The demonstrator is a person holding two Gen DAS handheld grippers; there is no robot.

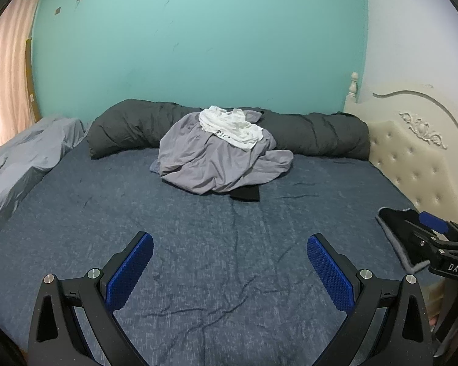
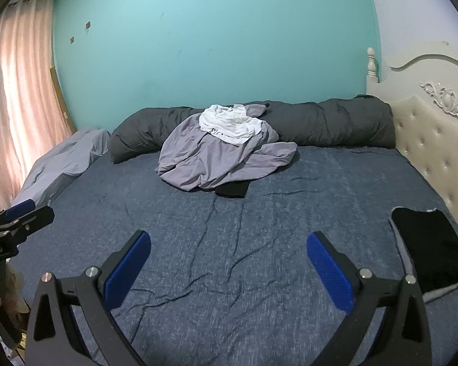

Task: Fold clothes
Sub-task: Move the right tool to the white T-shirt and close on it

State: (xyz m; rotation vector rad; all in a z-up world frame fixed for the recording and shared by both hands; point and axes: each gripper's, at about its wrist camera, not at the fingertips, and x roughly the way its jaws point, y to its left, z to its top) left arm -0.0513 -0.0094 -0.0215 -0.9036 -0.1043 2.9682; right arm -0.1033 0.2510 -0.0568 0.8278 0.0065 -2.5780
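Observation:
A heap of clothes lies at the far middle of the bed: a lilac-grey garment (image 1: pixel 216 158) (image 2: pixel 219 158) with a white garment (image 1: pixel 229 126) (image 2: pixel 229 123) on top and a black piece (image 1: pixel 245 194) (image 2: pixel 232 189) sticking out underneath. A folded black garment (image 2: pixel 427 253) (image 1: pixel 394 218) lies on a grey one at the right edge. My left gripper (image 1: pixel 229 262) is open and empty above the blue sheet, well short of the heap. My right gripper (image 2: pixel 229 262) is open and empty too, beside it; it also shows in the left wrist view (image 1: pixel 433 225).
A dark grey rolled duvet (image 1: pixel 320 134) (image 2: pixel 329 122) lies along the teal wall. A light grey quilt (image 1: pixel 24 158) (image 2: pixel 67 158) is bunched at the left edge. A cream tufted headboard (image 1: pixel 412 158) (image 2: pixel 436 140) bounds the right side. Pink curtains (image 2: pixel 18 97) hang at the left.

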